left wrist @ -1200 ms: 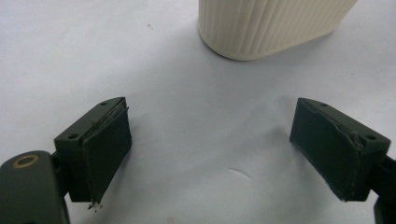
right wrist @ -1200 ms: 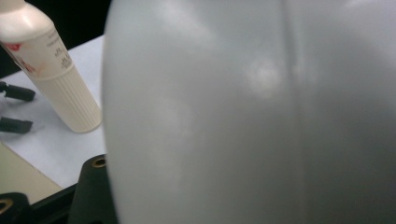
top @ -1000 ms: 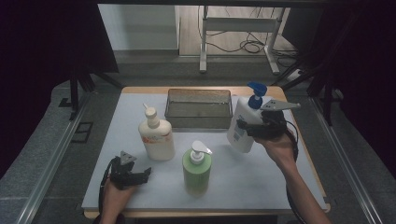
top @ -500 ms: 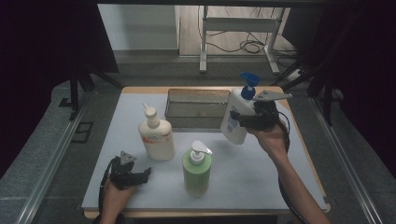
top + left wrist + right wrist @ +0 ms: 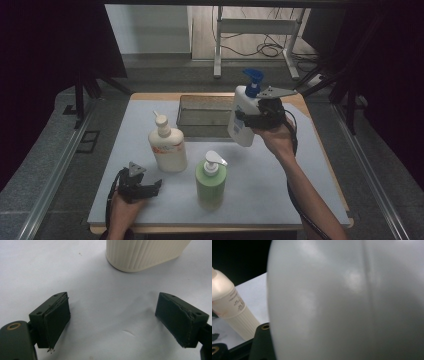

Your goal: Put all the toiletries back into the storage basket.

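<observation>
High view, held thing: white bottle with a blue pump top, lifted off the tabletop and tilted, its base toward the person and its pump toward the far edge.
Place of the bottle: in the air over the right half of the tabletop, its far part in front of the right end of the tray.
Right gripper: clamped on the bottle's middle from the right side, the grey three-cornered plate on top, the person's hand behind it and the forearm running to the near edge.
Right gripper view: the bottle's pale wall sits right against the camera; the jaws press on it, one black jaw base showing at the bottom left.
Tray: dark, shallow mesh tray at the middle of the far edge, lying flat.
Cream bottle: upright, left of centre, with a cream pump; its ribbed lower part also shows at the left of the right gripper view.
Green bottle: upright, near the middle of the near edge, white pump on top, just beside the cream bottle but apart from it.
Left gripper: resting low at the near left corner, jaws spread wide with nothing between them.
Left gripper view: both pads stand apart over the bare white surface, the cream bottle's ribbed base ahead of them, not touched.
</observation>
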### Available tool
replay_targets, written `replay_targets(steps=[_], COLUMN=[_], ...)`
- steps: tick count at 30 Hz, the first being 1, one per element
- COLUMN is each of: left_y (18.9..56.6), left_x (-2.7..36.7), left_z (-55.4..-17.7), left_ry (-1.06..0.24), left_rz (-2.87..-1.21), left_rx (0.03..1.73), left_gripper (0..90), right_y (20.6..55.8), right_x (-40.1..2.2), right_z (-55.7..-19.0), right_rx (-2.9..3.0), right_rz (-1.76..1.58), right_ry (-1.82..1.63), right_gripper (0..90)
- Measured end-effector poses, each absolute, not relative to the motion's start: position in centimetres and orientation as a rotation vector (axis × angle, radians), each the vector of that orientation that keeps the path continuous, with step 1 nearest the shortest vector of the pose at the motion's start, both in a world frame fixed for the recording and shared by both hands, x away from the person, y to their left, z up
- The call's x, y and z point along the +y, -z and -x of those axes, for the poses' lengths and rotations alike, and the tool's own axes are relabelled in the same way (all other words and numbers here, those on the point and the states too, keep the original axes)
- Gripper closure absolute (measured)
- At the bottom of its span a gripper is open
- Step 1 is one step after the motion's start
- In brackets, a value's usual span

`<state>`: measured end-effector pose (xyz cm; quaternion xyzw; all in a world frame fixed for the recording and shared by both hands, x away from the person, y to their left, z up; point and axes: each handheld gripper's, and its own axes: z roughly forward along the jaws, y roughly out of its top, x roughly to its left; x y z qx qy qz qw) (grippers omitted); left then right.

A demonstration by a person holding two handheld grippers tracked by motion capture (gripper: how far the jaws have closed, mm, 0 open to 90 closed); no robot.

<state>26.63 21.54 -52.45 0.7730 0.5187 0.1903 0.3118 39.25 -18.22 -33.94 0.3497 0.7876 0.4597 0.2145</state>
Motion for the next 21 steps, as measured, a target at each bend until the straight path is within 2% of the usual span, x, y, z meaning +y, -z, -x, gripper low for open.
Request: replay_targets(steps=[21], left_y=[52.5], left_x=[21.5], left_z=[-26.6], left_ry=[-0.503], left_rz=[-2.037], left_rx=[1.369], left_gripper=[12.1], right_y=[33.5], right_x=[-13.4], right_z=[-42.3], right_rx=[2.176], right_rz=[-0.96], right_ry=[-1.263], right_gripper=[37.6])
